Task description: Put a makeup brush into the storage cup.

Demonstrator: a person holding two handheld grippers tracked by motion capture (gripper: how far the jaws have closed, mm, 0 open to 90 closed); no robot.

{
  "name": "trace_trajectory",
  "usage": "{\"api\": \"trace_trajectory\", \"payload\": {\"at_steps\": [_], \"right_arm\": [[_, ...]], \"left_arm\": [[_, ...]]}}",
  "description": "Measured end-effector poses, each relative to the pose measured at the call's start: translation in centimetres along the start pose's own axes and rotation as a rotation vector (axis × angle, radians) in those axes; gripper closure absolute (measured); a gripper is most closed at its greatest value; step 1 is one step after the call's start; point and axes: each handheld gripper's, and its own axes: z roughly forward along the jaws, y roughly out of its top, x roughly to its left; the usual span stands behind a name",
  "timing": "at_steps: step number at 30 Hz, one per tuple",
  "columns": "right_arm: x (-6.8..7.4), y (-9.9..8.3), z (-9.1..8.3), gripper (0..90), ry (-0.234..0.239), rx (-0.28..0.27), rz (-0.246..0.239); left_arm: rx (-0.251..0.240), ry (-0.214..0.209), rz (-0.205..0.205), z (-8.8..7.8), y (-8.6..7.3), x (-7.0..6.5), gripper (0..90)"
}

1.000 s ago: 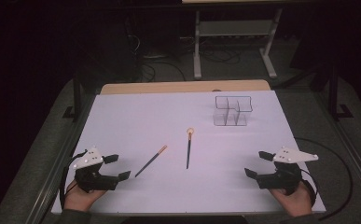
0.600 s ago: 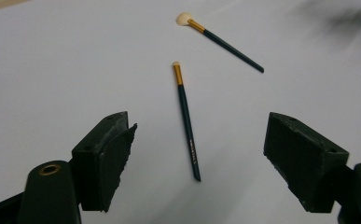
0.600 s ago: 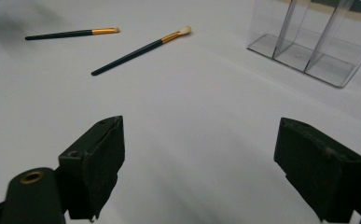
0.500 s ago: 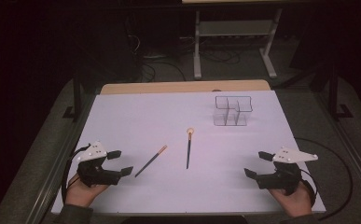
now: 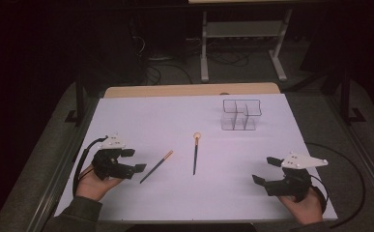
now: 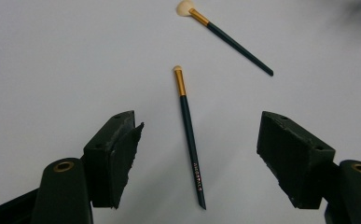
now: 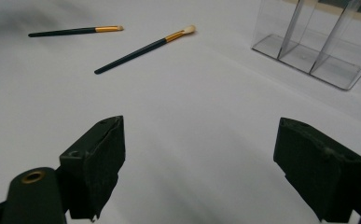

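High view: white table point(image 5: 141, 121) with two makeup brushes lying flat near the middle. The thin brush point(image 5: 156, 166) lies slanted, gold end up and to the right, dark handle tip pointing toward the left gripper point(image 5: 132, 160). The fan brush point(image 5: 195, 153) lies nearly straight up-down, pale head at the far end, just right of the thin brush and apart from it. The clear organizer point(image 5: 241, 115) stands at the far right of the table, well apart from both brushes. Left gripper sits at the near left, held in a hand point(image 5: 93, 181), jaws pointing right at the thin brush's handle tip, close to it but not touching. Right gripper point(image 5: 263, 170) sits at the near right, jaws pointing left, well apart from the brushes.

Left gripper view: the left gripper's jaws stand spread and have just been narrowing a little. The thin brush point(image 6: 189, 135) lies on the table in line with the gap, handle tip nearest, gold band and small pale head farther off. Pads aren't pressing on it, so nothing is grasped. The fan brush point(image 6: 225, 37) lies beyond, slanted, head at the top.

Right gripper view: the right gripper's jaws stand wide apart, released, bare table between them. The fan brush point(image 7: 143, 48) and thin brush point(image 7: 73, 31) lie far off at upper left, the organizer point(image 7: 315, 39) at upper right.
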Motion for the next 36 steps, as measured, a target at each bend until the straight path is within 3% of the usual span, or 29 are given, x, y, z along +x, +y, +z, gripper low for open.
{"api": "trace_trajectory", "payload": {"at_steps": [16, 22, 23, 36], "right_arm": [[-0.2, 0.0, 0.1, 16.0, 0.002, 0.003, 0.003], [-0.2, 0.1, 0.1, 16.0, 0.003, 0.001, 0.0], [-0.2, 0.1, 0.1, 16.0, 0.002, 0.001, -0.001], [-0.3, 0.2, 0.0, 17.1, 0.005, -0.002, -0.002]], "left_arm": [[0.117, -0.028, -0.018, 2.5, 2.0, 0.3, 36.0], [0.132, -0.029, -0.035, 3.2, 2.4, 0.3, 38.0], [0.15, -0.029, -0.019, 3.3, 2.6, 0.4, 38.7], [0.235, -0.035, -0.012, 5.3, 3.5, 0.6, 42.5]]}}
